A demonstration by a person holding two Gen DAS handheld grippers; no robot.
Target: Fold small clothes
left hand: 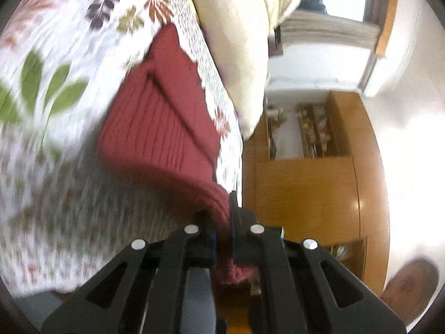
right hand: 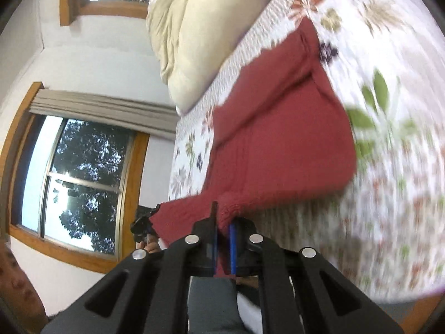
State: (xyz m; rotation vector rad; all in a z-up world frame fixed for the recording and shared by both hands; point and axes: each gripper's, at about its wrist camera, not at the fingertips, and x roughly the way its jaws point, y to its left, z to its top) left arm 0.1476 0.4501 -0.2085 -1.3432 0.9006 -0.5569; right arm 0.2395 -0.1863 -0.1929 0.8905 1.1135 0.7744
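Note:
A red knitted garment point(left hand: 164, 119) lies partly on the floral bedspread point(left hand: 55, 55), its near edge lifted off the bed. My left gripper point(left hand: 222, 217) is shut on one near corner of the knit, which bunches between the jaws. In the right wrist view the same red garment point(right hand: 281, 128) stretches away from me, and my right gripper point(right hand: 224, 222) is shut on its other near corner. The left gripper point(right hand: 143, 222) shows small at the left, holding the far end of the lifted edge. Both views are tilted and motion-blurred.
A cream pillow point(left hand: 236, 41) lies at the head of the bed, beyond the garment. A wooden cabinet point(left hand: 306, 181) with shelves stands beside the bed. Windows with wooden frames point(right hand: 80, 183) line the wall. A person is partly visible at the frame edges.

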